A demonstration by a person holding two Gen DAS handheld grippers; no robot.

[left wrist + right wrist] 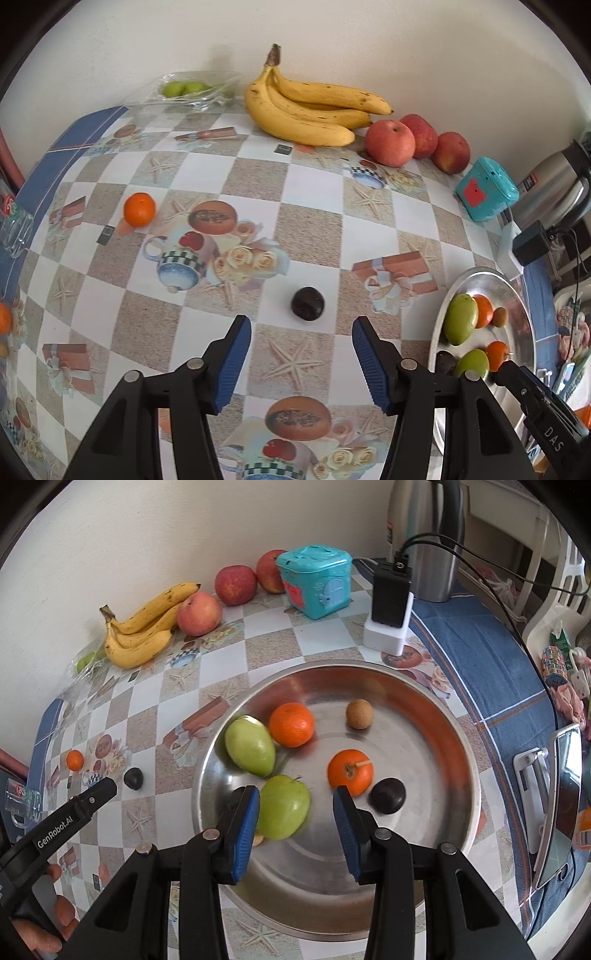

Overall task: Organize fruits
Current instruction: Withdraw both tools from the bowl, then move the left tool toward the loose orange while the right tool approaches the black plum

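Observation:
My left gripper (302,352) is open and points down at the patterned tablecloth, nothing between its blue pads. A dark plum (307,303) lies on the cloth just beyond the fingertips. An orange (139,209) sits further off to the left. My right gripper (295,812) hangs open over the steel bowl (413,716). A green fruit (284,806) lies in the bowl by its left finger, clear of the right pad. Also in the bowl are a second green fruit (250,751), two oranges (291,724), a small brown fruit (358,713) and a dark plum (388,795).
Bananas (306,110) and three red apples (389,142) line the back wall, with a bag of green fruits (184,88) at the back left. A teal box (314,579), a charger block (389,602) with cables and a steel flask (424,535) stand behind the bowl.

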